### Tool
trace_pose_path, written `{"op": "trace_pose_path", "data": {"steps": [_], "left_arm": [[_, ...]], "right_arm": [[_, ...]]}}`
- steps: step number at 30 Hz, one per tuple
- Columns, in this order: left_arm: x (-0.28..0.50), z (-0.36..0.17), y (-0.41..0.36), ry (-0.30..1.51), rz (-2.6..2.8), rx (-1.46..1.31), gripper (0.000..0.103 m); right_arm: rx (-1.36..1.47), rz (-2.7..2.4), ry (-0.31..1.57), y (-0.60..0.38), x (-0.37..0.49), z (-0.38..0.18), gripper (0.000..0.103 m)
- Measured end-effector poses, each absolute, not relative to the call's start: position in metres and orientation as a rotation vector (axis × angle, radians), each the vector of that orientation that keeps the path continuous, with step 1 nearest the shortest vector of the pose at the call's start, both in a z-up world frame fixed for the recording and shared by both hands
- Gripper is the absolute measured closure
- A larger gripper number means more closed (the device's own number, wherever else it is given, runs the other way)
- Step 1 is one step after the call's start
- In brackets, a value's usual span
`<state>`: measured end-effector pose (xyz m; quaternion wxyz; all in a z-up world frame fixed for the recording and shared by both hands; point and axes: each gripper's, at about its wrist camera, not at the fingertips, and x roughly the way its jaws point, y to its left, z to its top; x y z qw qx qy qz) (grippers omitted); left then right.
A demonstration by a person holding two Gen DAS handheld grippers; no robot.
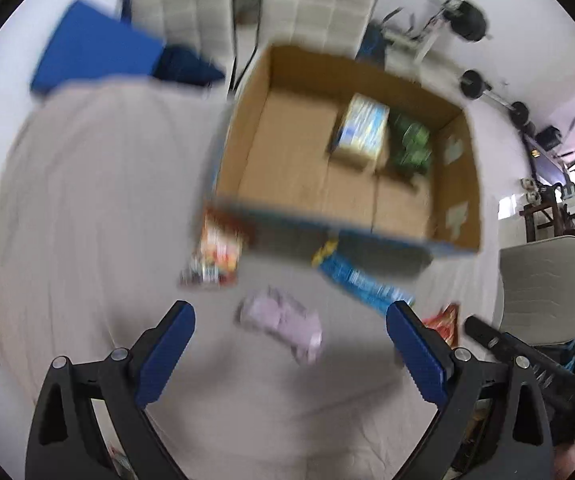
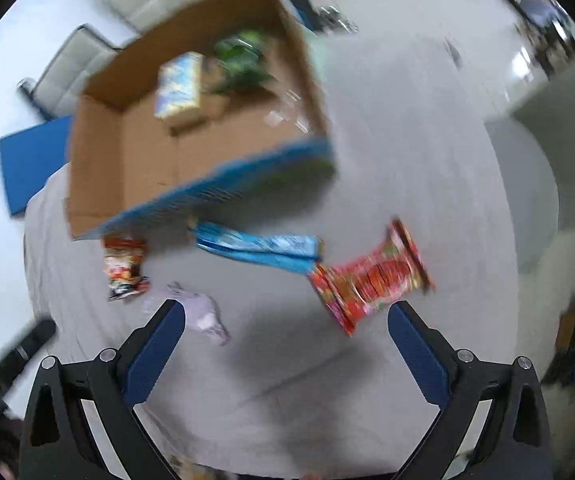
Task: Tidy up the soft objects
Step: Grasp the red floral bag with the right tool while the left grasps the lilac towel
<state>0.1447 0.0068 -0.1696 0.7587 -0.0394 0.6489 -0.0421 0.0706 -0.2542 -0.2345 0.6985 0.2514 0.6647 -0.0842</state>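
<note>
While both tongs, left (image 1: 289, 322) and right (image 2: 285, 320), hang released, soft packets lie beside the open brown cardboard box (image 1: 255, 136). Nearest the left: a crumpled lilac pouch (image 1: 283, 322), probably next.

Bright, motion-blurred fisheye views

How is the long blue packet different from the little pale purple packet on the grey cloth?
The long blue packet is long, thin and bright blue; the small pale purple packet is short, lumpy and pale. The blue one lies right by the open cardboard box; the purple one lies nearer the grippers. Both rest on the grey cloth, outside the box, and neither is held.
</note>
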Motion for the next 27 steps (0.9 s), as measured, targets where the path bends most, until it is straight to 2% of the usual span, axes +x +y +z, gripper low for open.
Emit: {"op": "trace_pose_path", "data": {"steps": [6, 16, 19, 23, 25, 27], "left_arm": [[0.127, -0.249, 0.006, 1.598, -0.069, -0.204, 0.005], [0.147, -0.328, 0.0, 1.724, 0.008, -0.364, 0.005], [0.154, -0.349, 0.001, 1.761, 0.033, -0.408, 0.005], [0.157, -0.372, 0.003, 1.804, 0.072, -0.436, 0.005], [0.158, -0.378, 0.002, 1.81, 0.081, -0.431, 0.005], [0.159, -0.384, -0.002, 1.814, 0.084, -0.397, 0.019]], "right_arm": [[0.807, -0.348, 1.521, -0.295, 0.044, -0.3, 0.0], [1.145, -0.514, 1.567, -0.331, 0.025, -0.384, 0.001], [1.168, -0.533, 1.579, -0.334, 0.024, -0.395, 0.009], [1.195, -0.545, 1.602, -0.338, 0.025, -0.406, 0.027], [1.188, -0.561, 1.609, -0.341, 0.024, -0.408, 0.03], [1.169, -0.568, 1.625, -0.342, 0.027, -0.408, 0.038]]}}
